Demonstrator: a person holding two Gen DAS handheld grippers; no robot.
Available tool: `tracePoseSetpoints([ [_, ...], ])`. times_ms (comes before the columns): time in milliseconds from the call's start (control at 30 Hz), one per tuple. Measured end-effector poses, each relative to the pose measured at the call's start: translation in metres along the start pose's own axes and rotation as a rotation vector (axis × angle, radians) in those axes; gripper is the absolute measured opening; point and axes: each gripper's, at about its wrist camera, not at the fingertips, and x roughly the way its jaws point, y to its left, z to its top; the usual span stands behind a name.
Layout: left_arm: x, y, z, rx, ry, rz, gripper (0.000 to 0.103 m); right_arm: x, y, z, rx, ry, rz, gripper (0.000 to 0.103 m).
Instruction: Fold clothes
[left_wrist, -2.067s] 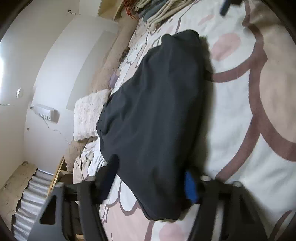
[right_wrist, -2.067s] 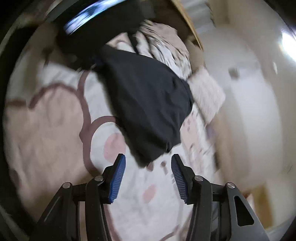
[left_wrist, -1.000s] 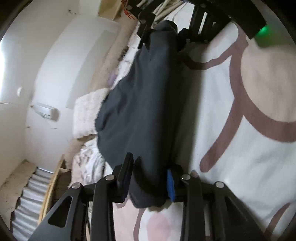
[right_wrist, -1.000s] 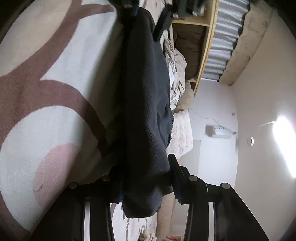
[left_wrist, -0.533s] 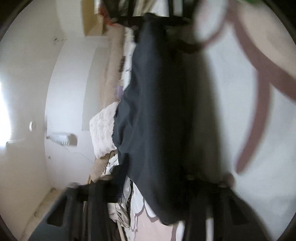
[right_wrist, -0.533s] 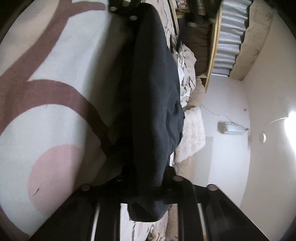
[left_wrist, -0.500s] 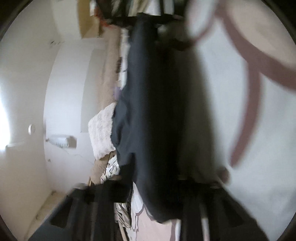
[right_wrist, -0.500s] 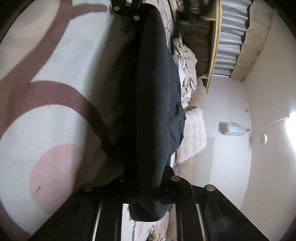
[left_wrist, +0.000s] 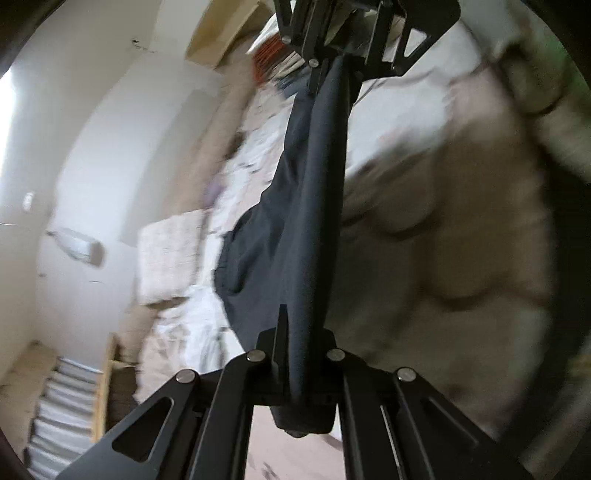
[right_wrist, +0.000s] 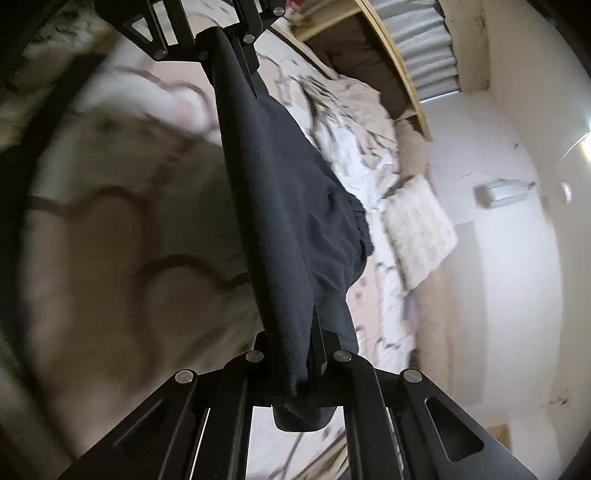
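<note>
A dark navy garment (left_wrist: 295, 229) hangs stretched between my two grippers, lifted above the bed. My left gripper (left_wrist: 301, 354) is shut on one end of it. My right gripper (right_wrist: 295, 354) is shut on the other end of the same garment (right_wrist: 295, 206). In the left wrist view the right gripper (left_wrist: 332, 62) shows at the top, pinching the far end. In the right wrist view the left gripper (right_wrist: 229, 40) shows at the top. The cloth sags to one side between them.
Below is a bed cover (left_wrist: 461, 229) with cream and brown curved shapes. Crumpled pale bedding (right_wrist: 354, 122) and a fluffy white pillow (right_wrist: 417, 229) lie toward the wall. A wooden shelf (right_wrist: 399, 74) and folded cloths (left_wrist: 280, 59) sit at the bed's ends.
Both grippers have closed on the garment's ends and raised it off the bed cover. It now hangs taut between them, and the bed appears farther away.
</note>
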Motion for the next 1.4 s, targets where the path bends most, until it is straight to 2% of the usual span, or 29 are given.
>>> tracePoseSetpoints([
  [100, -0.053, 0.007, 0.016, -0.022, 0.022, -0.175, 0.005, -0.074, 0.0, -0.001, -0.014, -0.003, 0.1, 0.007],
  [167, -0.076, 0.01, 0.025, -0.092, 0.055, -0.329, 0.005, -0.104, -0.005, -0.001, 0.04, 0.005, 0.182, 0.007],
  [267, -0.071, -0.004, 0.023, -0.221, 0.117, -0.529, 0.005, -0.11, 0.006, -0.008, 0.148, 0.034, 0.31, 0.007],
  [333, -0.063, -0.029, 0.021, -0.235, 0.148, -0.579, 0.005, -0.097, 0.033, -0.017, 0.159, 0.065, 0.387, 0.007],
  [400, -0.051, -0.03, 0.023, -0.184, 0.162, -0.6, 0.005, -0.088, 0.046, -0.017, 0.108, 0.077, 0.404, 0.007],
  [467, -0.041, -0.02, 0.026, -0.15, 0.175, -0.63, 0.005, -0.081, 0.035, -0.016, 0.078, 0.079, 0.405, 0.007],
  [600, -0.017, 0.044, 0.034, -0.13, 0.191, -0.713, 0.008, -0.04, -0.046, -0.006, 0.146, 0.105, 0.456, 0.007],
  [667, 0.01, 0.082, 0.034, -0.137, 0.208, -0.752, 0.008, -0.009, -0.085, -0.002, 0.18, 0.123, 0.48, 0.007],
  [700, 0.024, 0.098, 0.032, -0.136, 0.216, -0.748, 0.008, 0.007, -0.102, 0.0, 0.194, 0.134, 0.49, 0.007],
  [800, 0.083, 0.143, 0.024, -0.162, 0.26, -0.725, 0.008, 0.06, -0.135, 0.004, 0.216, 0.169, 0.519, 0.007],
  [867, 0.129, 0.167, 0.014, -0.215, 0.294, -0.736, 0.009, 0.098, -0.149, 0.006, 0.226, 0.189, 0.534, 0.007],
  [1067, 0.231, 0.192, -0.013, -0.314, 0.338, -0.796, 0.01, 0.205, -0.177, 0.001, 0.329, 0.241, 0.621, 0.007],
  [1233, 0.284, 0.199, -0.035, -0.417, 0.344, -0.859, 0.022, 0.264, -0.172, -0.015, 0.429, 0.283, 0.707, 0.007],
  [1300, 0.296, 0.201, -0.045, -0.463, 0.34, -0.859, 0.039, 0.274, -0.174, -0.023, 0.495, 0.278, 0.729, 0.009],
  [1333, 0.3, 0.203, -0.05, -0.488, 0.337, -0.855, 0.045, 0.278, -0.178, -0.029, 0.546, 0.276, 0.729, 0.017],
  [1367, 0.301, 0.206, -0.055, -0.517, 0.329, -0.852, 0.051, 0.279, -0.183, -0.035, 0.596, 0.273, 0.712, 0.03],
  [1400, 0.303, 0.208, -0.06, -0.544, 0.321, -0.849, 0.052, 0.279, -0.189, -0.041, 0.645, 0.268, 0.687, 0.037],
])
